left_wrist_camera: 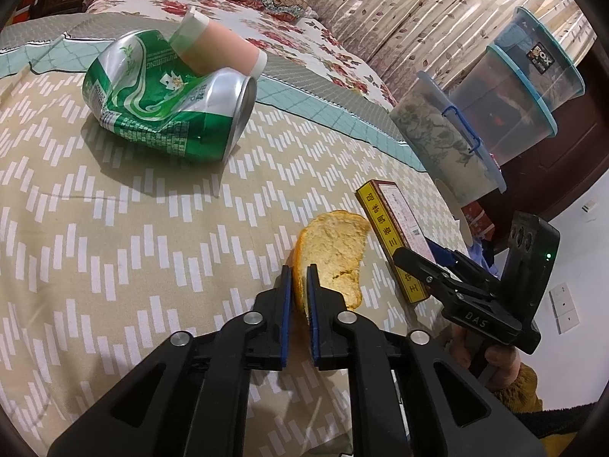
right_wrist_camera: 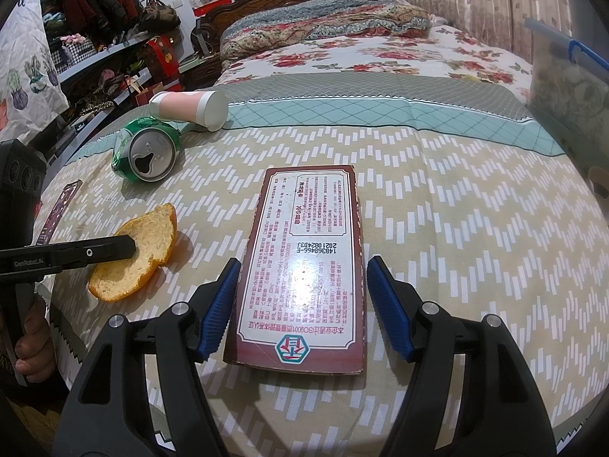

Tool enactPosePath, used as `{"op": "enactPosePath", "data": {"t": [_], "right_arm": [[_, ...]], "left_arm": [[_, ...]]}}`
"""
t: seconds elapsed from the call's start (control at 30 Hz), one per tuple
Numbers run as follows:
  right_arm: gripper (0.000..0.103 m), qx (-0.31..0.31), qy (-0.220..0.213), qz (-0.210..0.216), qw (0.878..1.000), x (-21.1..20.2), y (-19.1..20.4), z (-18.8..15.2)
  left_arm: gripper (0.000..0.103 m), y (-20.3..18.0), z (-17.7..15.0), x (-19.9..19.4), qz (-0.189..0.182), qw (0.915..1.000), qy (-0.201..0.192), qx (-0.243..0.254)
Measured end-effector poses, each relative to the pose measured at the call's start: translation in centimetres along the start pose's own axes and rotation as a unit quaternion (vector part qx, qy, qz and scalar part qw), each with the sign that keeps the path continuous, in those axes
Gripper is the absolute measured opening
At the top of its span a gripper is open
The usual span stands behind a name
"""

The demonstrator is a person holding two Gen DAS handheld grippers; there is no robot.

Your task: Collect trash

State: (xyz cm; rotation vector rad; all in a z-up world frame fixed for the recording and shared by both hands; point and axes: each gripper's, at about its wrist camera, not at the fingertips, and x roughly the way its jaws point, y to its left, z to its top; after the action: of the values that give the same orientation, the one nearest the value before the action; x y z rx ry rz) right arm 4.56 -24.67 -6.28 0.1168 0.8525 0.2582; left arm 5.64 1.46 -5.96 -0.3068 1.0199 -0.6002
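Left claw (left_wrist_camera: 300,278): blue-padded fingers clamped on the near edge of an orange peel (left_wrist_camera: 337,251), which lies pith-side up on the bed cover (left_wrist_camera: 114,228). In the right wrist view one black finger of this claw lies across the peel (right_wrist_camera: 133,251).

Right claw (right_wrist_camera: 300,304): fingers apart, one on either side of a flat cardboard box (right_wrist_camera: 304,266); the left pad is just beside the box edge, the right pad stands clear of it. The box lies flat, printed back upward, just right of the peel. In the left wrist view the right claw (left_wrist_camera: 430,266) reaches over the near end of the box (left_wrist_camera: 396,240).

Crushed green can (left_wrist_camera: 167,103): on its side on the cover, well beyond the peel, open end toward the right claw.

Pink paper cup (left_wrist_camera: 220,49): tipped over, lying against the far side of the can.

Stacked clear plastic tubs (left_wrist_camera: 514,95) with blue rims: at the right, past the cover's edge, one lined with a flowered bag.

Beyond: a flowered quilt (right_wrist_camera: 380,53) and pillow at a carved headboard.
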Motion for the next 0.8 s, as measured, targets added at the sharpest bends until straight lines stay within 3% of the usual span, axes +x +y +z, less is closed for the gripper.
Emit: {"op": "enactPosePath", "data": {"t": [0.27, 0.8], "right_arm": [[0.069, 0.0, 0.0, 0.0, 1.0, 0.0, 0.0, 0.0], [0.069, 0.0, 0.0, -0.001, 1.0, 0.0, -0.1, 0.0]], "left_arm": [[0.027, -2.8, -0.9, 0.2, 0.007, 0.9996, -0.01, 0.024], [0.029, -3.7, -0.7, 0.8, 0.007, 0.9996, -0.011, 0.024]]}}
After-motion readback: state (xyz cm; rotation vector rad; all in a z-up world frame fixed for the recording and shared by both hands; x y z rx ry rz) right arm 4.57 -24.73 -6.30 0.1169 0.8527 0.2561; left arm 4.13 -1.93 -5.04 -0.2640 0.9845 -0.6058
